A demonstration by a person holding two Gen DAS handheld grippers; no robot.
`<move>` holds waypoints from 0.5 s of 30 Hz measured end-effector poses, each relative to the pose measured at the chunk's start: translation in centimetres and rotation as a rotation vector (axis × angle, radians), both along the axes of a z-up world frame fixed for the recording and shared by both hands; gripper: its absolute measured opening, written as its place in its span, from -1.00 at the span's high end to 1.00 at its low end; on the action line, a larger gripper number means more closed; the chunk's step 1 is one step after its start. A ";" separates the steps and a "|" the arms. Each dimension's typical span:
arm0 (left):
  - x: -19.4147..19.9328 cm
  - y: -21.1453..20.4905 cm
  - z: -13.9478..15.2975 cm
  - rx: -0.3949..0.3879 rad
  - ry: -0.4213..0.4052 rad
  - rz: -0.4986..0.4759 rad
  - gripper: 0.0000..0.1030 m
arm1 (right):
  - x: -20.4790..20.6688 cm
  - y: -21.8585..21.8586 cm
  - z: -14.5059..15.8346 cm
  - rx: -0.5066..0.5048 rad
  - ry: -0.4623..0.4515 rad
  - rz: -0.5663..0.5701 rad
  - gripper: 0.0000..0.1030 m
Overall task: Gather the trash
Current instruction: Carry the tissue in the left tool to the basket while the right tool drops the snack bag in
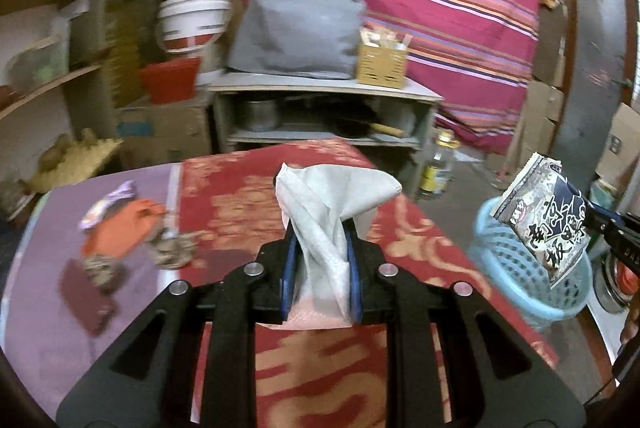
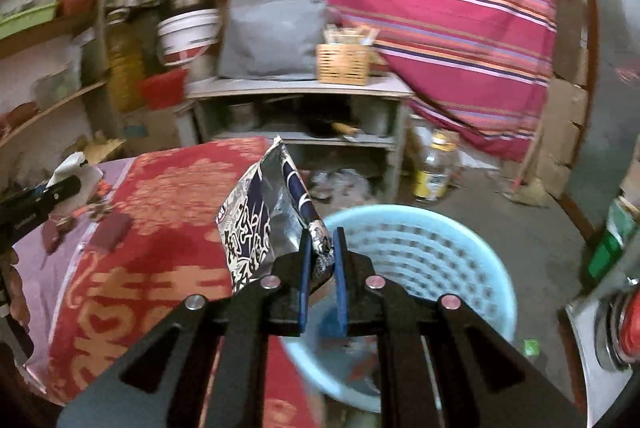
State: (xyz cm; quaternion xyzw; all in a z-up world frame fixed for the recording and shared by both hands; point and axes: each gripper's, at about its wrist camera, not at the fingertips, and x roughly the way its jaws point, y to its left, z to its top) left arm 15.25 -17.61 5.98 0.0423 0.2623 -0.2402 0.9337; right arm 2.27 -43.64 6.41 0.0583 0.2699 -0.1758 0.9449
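1. The left gripper [image 1: 320,248] has its blue pads [image 1: 289,268] pressed on a crumpled white tissue [image 1: 328,204], which fans out above the fingertips over the red patterned cloth [image 1: 240,196].
2. The right gripper [image 2: 320,252] is nearly closed, pinching the corner of a dark-and-white printed snack wrapper [image 2: 256,220]; the wrapper stands up to the left of the jaws.
3. Just beyond and below the right gripper is a light-blue perforated basket [image 2: 440,256] on the floor, beside the cloth-covered surface.
4. Only the left wrist view shows more litter on the purple cloth [image 1: 48,268]: an orange wrapper [image 1: 120,228] and brownish crumpled bits [image 1: 172,248].
5. Only the right wrist view looks down into the basket's interior.
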 end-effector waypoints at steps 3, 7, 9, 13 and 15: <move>-0.6 -3.3 -0.4 0.006 0.004 -0.051 0.62 | -1.7 -3.1 -0.4 0.000 0.003 -0.068 0.79; -1.6 -7.5 -1.1 0.008 0.008 -0.117 0.62 | -3.7 -6.4 -0.9 0.019 0.001 -0.137 0.79; -2.0 -9.4 -1.6 0.008 0.017 -0.148 0.61 | -4.4 -7.6 -1.0 0.028 -0.002 -0.162 0.79; -2.6 -12.6 -2.5 0.019 0.033 -0.195 0.62 | -5.5 -9.0 -1.0 0.031 -0.002 -0.192 0.79; -2.8 -13.9 -2.7 0.019 0.038 -0.214 0.61 | -6.1 -9.5 -1.1 0.024 0.001 -0.202 0.79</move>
